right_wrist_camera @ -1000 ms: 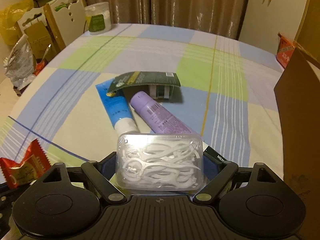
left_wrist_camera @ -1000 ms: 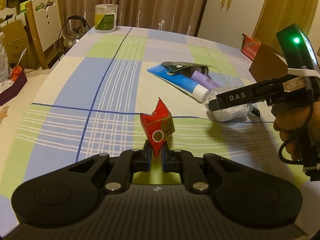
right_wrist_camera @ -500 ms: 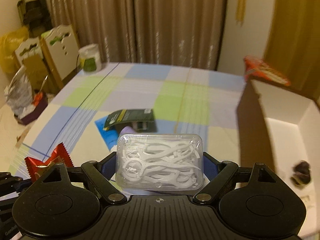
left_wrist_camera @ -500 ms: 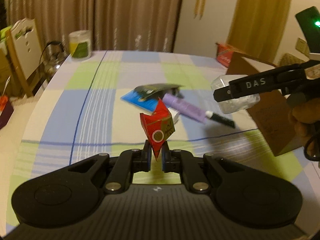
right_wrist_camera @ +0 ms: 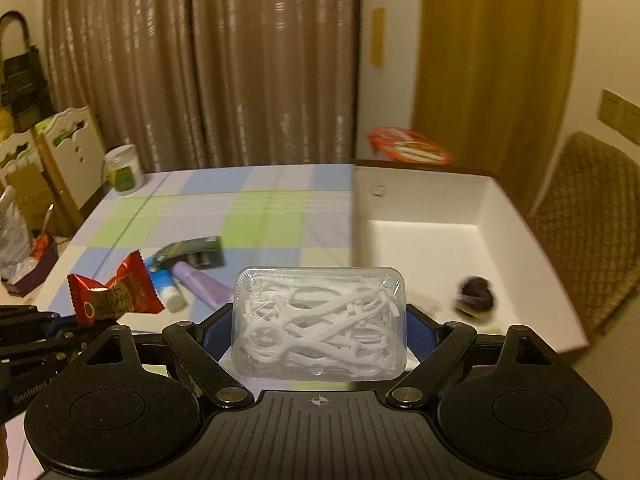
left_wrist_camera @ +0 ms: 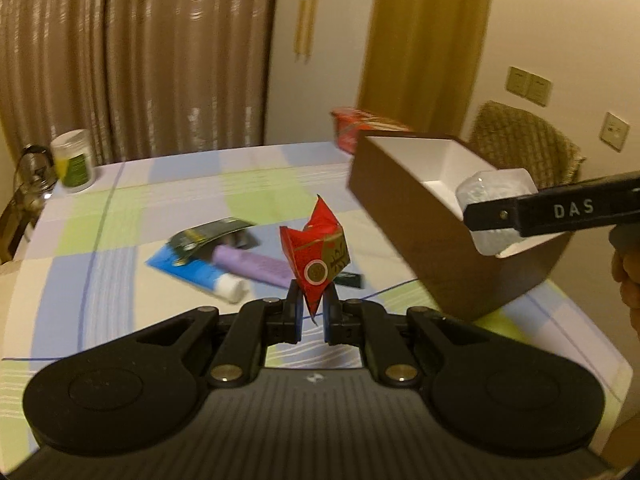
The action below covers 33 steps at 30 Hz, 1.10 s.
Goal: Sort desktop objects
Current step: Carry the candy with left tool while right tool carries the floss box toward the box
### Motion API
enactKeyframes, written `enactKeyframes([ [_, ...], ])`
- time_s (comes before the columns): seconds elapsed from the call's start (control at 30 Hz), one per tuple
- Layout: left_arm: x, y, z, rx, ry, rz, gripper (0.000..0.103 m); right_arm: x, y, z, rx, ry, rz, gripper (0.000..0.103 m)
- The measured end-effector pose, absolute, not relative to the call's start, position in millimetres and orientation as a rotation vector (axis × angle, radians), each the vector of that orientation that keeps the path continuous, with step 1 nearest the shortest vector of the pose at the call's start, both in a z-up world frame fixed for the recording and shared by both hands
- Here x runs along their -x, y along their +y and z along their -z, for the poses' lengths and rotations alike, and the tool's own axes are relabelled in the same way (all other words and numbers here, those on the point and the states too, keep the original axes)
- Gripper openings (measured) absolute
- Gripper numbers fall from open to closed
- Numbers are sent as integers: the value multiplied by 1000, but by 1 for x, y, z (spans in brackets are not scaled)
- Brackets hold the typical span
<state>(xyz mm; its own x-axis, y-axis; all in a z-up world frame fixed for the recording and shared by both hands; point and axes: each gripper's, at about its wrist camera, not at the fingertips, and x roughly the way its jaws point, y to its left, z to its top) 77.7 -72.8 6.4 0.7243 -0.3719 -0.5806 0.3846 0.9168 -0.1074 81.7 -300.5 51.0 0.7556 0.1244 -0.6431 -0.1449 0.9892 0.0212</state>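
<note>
My left gripper (left_wrist_camera: 311,314) is shut on a red candy wrapper (left_wrist_camera: 316,256), held above the checked tablecloth; the wrapper also shows in the right wrist view (right_wrist_camera: 114,296). My right gripper (right_wrist_camera: 320,332) is shut on a clear box of floss picks (right_wrist_camera: 320,322), held over the near edge of the brown cardboard box with white inside (right_wrist_camera: 424,236). From the left wrist view the floss box (left_wrist_camera: 496,208) hangs at the cardboard box's (left_wrist_camera: 404,208) near corner. A dark small object (right_wrist_camera: 476,298) lies inside the box.
On the table lie a blue tube (left_wrist_camera: 196,274), a purple tube (left_wrist_camera: 256,266) and a dark green packet (left_wrist_camera: 208,234). A white jar (left_wrist_camera: 74,160) stands at the far left, a red pack (left_wrist_camera: 356,126) behind the box. A wicker chair (right_wrist_camera: 592,232) is right.
Both grippers have lifted and swung right toward the cardboard box, each still holding its object. The floss box has moved from over the tubes to over the box's near edge.
</note>
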Motion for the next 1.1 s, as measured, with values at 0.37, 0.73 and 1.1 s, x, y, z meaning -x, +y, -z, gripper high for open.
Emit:
enactKeyframes([
  [0.37, -36, -177, -16, -36, 637, 373, 6, -40, -426, -48, 48, 729, -170, 85],
  [0.73, 16, -256, -13, 7, 701, 283, 6, -17, -498, -26, 52, 795, -271, 85],
  [1.1, 28, -264, -17, -22, 708, 323, 6, 1, -505, -22, 3, 805, -222, 85],
])
